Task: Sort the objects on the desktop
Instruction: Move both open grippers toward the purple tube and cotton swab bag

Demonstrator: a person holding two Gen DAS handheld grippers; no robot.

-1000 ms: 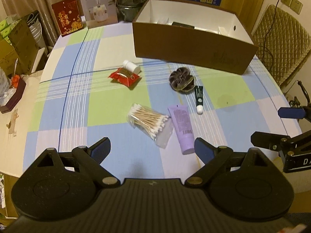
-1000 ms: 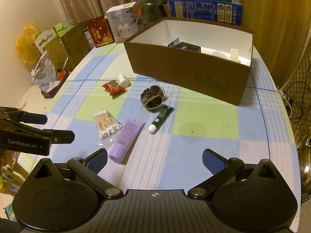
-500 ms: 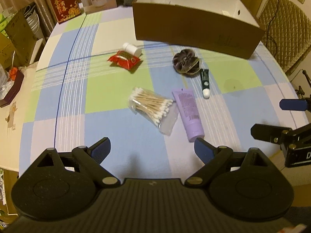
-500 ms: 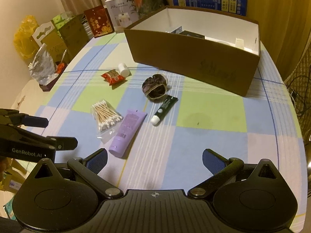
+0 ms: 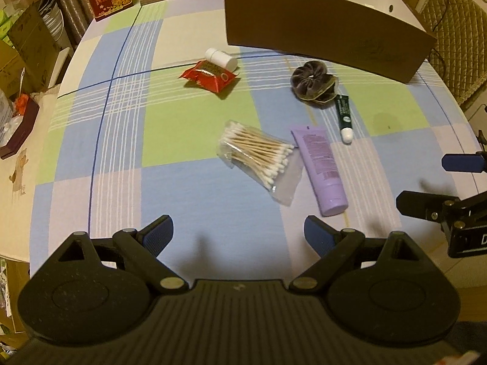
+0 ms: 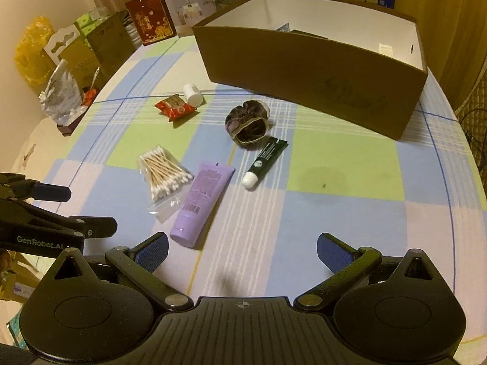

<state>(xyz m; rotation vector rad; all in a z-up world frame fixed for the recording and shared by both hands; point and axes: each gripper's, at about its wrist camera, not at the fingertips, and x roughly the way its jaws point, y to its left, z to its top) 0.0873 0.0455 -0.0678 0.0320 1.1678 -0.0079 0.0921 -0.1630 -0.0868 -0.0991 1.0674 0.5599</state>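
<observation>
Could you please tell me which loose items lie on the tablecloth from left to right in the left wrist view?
Red snack packet → bag of cotton swabs → purple tube → small green tube.

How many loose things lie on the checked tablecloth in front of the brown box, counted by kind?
Tubes: 2, purple plastic tube, dark green small tube
Cotton swab bags: 1
Red snack packets: 1
White small bottles: 1
Dark velvet scrunchies: 1
Total: 6
</observation>
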